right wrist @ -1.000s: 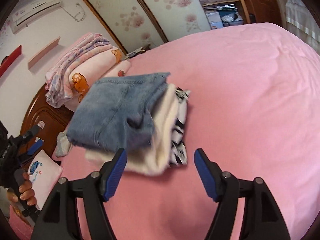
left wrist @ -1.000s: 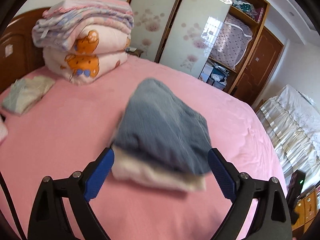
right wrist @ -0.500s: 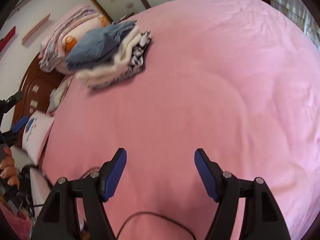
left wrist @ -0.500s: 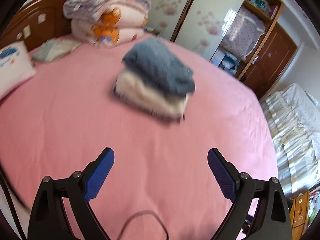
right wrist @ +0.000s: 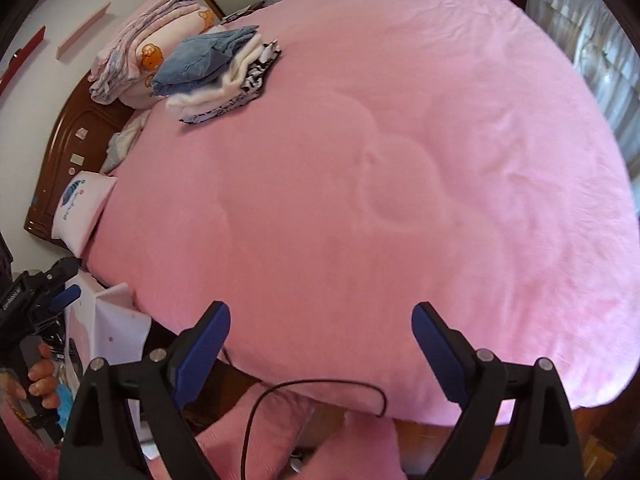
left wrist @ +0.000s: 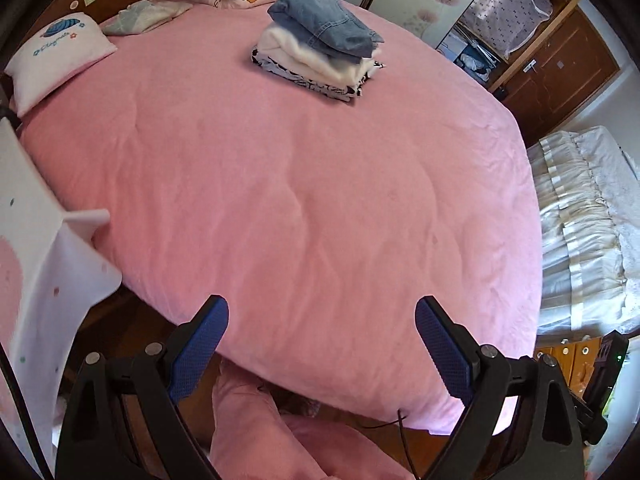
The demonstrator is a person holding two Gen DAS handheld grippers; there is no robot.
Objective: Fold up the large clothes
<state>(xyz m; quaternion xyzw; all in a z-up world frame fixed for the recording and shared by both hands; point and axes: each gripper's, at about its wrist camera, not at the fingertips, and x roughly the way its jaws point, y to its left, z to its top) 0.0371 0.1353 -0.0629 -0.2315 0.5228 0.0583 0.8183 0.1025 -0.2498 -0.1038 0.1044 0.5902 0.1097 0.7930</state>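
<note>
Your pink bed [left wrist: 320,208] fills both views, with a folded blanket pile [right wrist: 132,52] and a white pillow [left wrist: 56,56] by the headboard. The stack of folded clothes [left wrist: 320,56] sits well apart from you toward the headboard, denim on top, cream under it and what looks like a black-and-white print lowest. Your left gripper [left wrist: 322,336] and right gripper [right wrist: 320,336] hang over the near edge, jaws spread wide, holding nothing
</note>
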